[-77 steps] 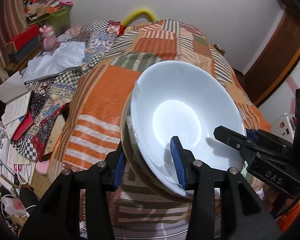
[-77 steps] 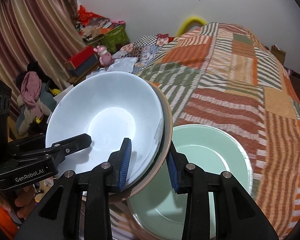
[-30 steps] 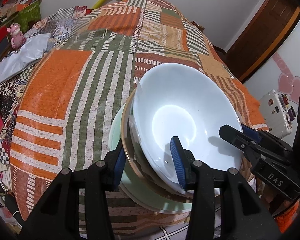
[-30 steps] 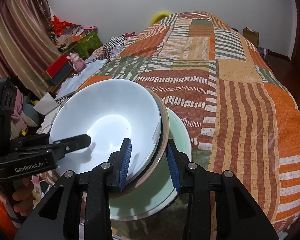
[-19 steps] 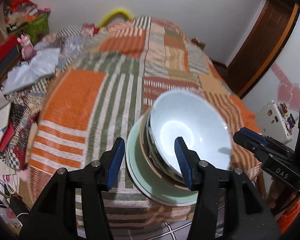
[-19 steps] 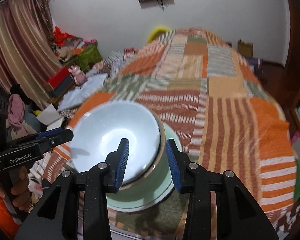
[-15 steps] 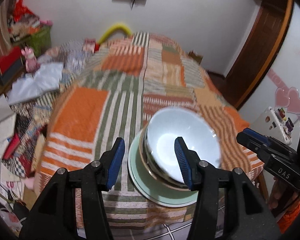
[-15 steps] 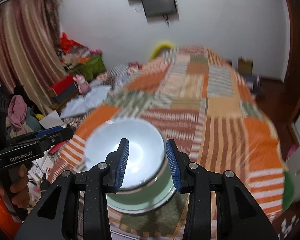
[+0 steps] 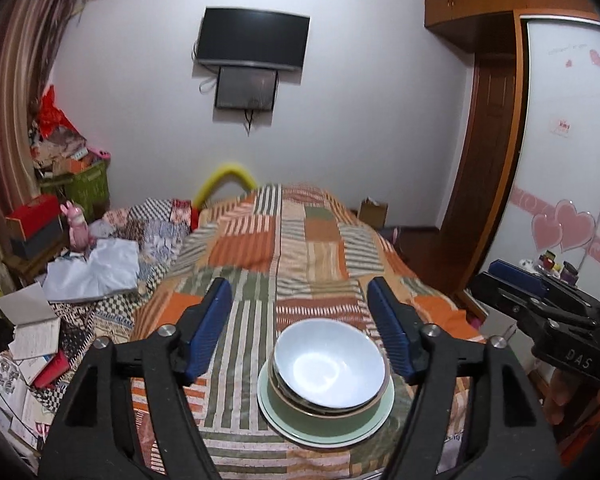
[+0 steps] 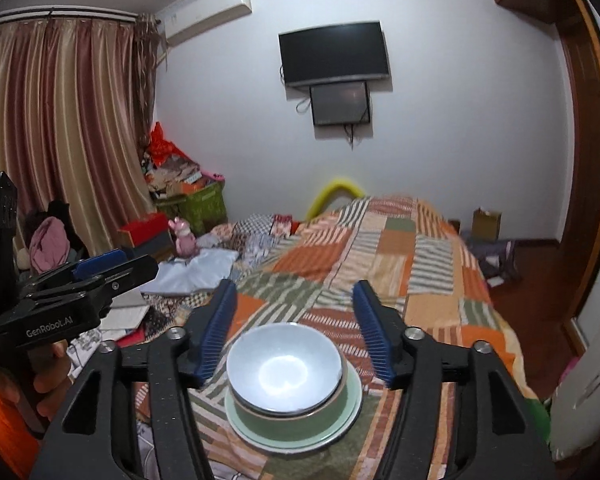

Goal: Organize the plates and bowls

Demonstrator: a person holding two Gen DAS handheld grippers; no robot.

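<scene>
A bed [image 9: 296,248] under a patchwork quilt of orange, green and striped squares fills the room. A dark television [image 10: 334,54] hangs on the pale wall [image 10: 440,120] (a smaller screen just below it). Striped curtains [image 10: 60,128] cover the left side; a wooden wardrobe [image 9: 484,168] stands right.

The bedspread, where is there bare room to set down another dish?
Open patchwork bedspread lies beyond the stacked bowls on the green plate, and left of them. Left bedside is crowded with papers and books.
</scene>
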